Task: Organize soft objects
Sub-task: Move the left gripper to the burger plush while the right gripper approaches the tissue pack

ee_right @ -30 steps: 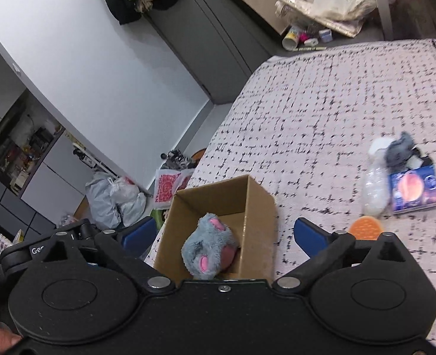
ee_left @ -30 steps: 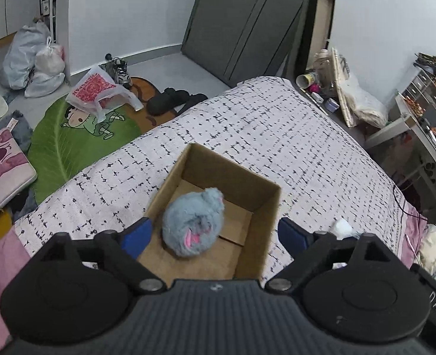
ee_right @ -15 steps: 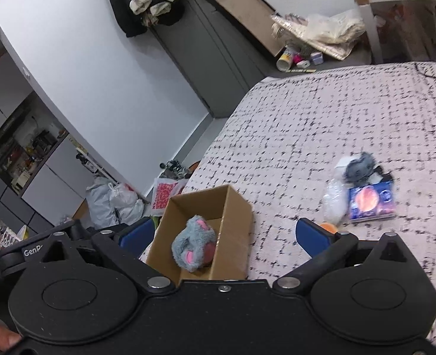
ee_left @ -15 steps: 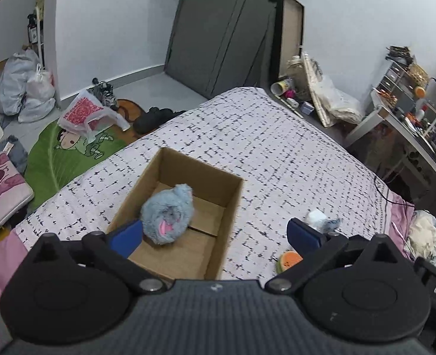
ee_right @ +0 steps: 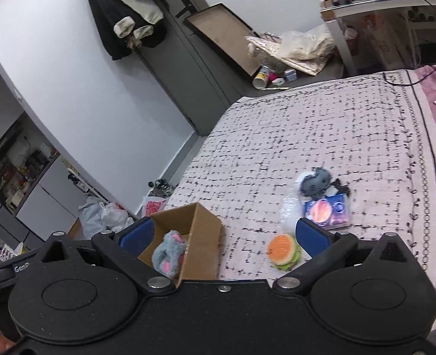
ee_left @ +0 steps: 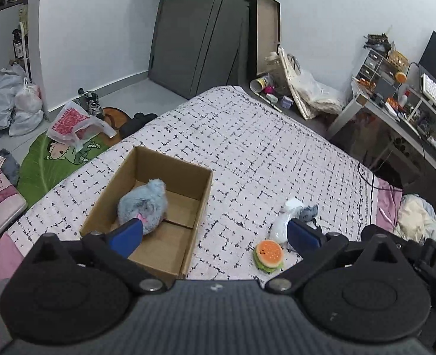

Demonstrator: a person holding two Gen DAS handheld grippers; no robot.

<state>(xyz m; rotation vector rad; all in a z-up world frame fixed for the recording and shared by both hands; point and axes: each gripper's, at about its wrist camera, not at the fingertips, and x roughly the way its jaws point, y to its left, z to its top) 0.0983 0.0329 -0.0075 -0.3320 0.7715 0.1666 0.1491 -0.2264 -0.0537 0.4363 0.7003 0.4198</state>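
Both grippers hang above the bed [ee_left: 262, 136] with fingers spread wide, holding nothing: the left gripper [ee_left: 215, 233] and the right gripper [ee_right: 224, 233]. The grey plush toy [ee_left: 143, 204] lies inside the cardboard box [ee_left: 185, 174]. The burger toy [ee_left: 269, 255] sits on the bedspread beside the box, near a plastic bag [ee_left: 283, 224].

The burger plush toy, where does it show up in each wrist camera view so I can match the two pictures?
Left wrist view: the burger plush toy lies on the bedspread, low and right of centre, right of the cardboard box.
Right wrist view: it sits low and right of centre, again right of the box.
Shared landmark: the cardboard box holding the grey plush.
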